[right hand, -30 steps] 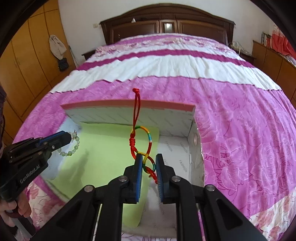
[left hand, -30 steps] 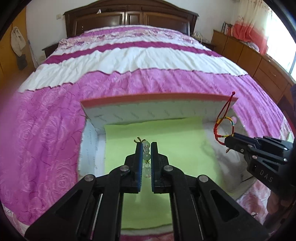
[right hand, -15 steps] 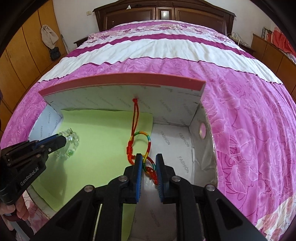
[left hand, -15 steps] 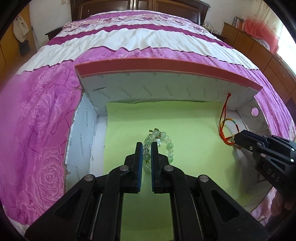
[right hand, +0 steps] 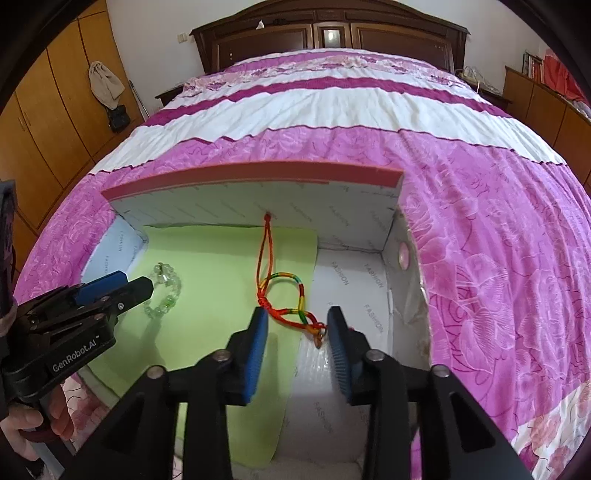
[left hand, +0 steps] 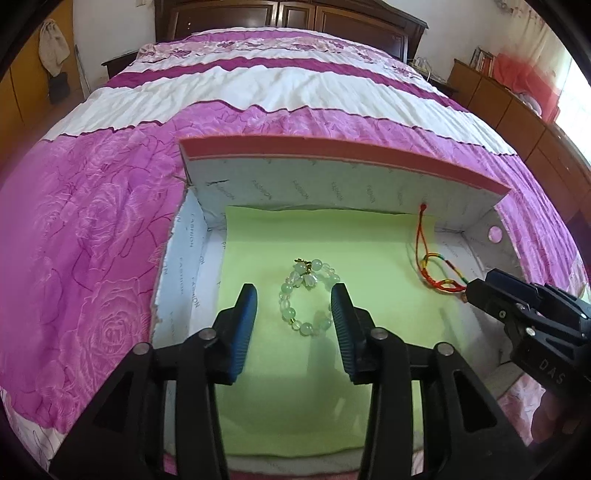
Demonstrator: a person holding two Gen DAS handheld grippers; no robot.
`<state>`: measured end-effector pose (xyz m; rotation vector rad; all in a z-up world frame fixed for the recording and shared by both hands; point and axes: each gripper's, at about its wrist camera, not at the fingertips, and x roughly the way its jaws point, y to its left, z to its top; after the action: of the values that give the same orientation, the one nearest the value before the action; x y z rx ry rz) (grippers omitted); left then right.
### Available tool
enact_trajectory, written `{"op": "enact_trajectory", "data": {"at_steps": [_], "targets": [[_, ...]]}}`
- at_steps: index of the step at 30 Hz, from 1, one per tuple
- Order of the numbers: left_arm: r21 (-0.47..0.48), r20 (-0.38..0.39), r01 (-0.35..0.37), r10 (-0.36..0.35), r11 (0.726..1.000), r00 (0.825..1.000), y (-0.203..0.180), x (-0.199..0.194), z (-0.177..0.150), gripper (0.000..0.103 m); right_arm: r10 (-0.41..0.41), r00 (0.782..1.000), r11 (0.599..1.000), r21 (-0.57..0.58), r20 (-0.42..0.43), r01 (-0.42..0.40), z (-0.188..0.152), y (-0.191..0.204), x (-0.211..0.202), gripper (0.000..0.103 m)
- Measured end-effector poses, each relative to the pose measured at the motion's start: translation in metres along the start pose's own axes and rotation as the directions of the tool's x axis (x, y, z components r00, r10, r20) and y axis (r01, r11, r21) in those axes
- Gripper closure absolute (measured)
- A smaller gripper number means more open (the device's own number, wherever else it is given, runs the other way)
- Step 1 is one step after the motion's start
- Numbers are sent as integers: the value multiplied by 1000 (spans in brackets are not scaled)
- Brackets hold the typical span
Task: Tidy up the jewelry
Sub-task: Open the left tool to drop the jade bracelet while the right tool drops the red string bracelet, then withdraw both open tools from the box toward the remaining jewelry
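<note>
A pale green bead bracelet [left hand: 305, 295] lies on the light green liner [left hand: 351, 258] inside an open pink-rimmed box [left hand: 332, 146]. My left gripper [left hand: 293, 308] is open, its fingers either side of the bracelet, holding nothing. A red and multicoloured cord bracelet [right hand: 284, 295] lies across the liner's right edge, its tail reaching the back wall. My right gripper [right hand: 297, 325] is open just behind it, empty. The cord bracelet also shows in the left wrist view [left hand: 432, 266], and the bead bracelet in the right wrist view [right hand: 166, 290].
The box sits on a pink and white quilted bed [right hand: 480, 221] with a dark wooden headboard [right hand: 332, 33]. Wooden wardrobes [right hand: 44, 122] stand at the left and low cabinets [left hand: 517, 110] at the right. The box's right wall [right hand: 404, 254] has a round hole.
Both grippers lowered into the box, then opened. The bead bracelet and the cord bracelet were let go and now lie on the box floor.
</note>
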<state>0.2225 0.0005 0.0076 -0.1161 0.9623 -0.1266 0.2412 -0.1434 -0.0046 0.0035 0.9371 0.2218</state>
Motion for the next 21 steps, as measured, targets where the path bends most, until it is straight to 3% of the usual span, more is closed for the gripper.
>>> {"op": "enact_trajectory", "data": {"at_steps": [12,21], "targets": [[50,151,-8,0,999,989,-11,-57,-12,69,76,986,996,41,145,-83,-13,3,-60,59],[81,207,22,-38,996,977,-15,-102,-29,69,99,972,992,50,215,-112,-34,7,-109,59]]}}
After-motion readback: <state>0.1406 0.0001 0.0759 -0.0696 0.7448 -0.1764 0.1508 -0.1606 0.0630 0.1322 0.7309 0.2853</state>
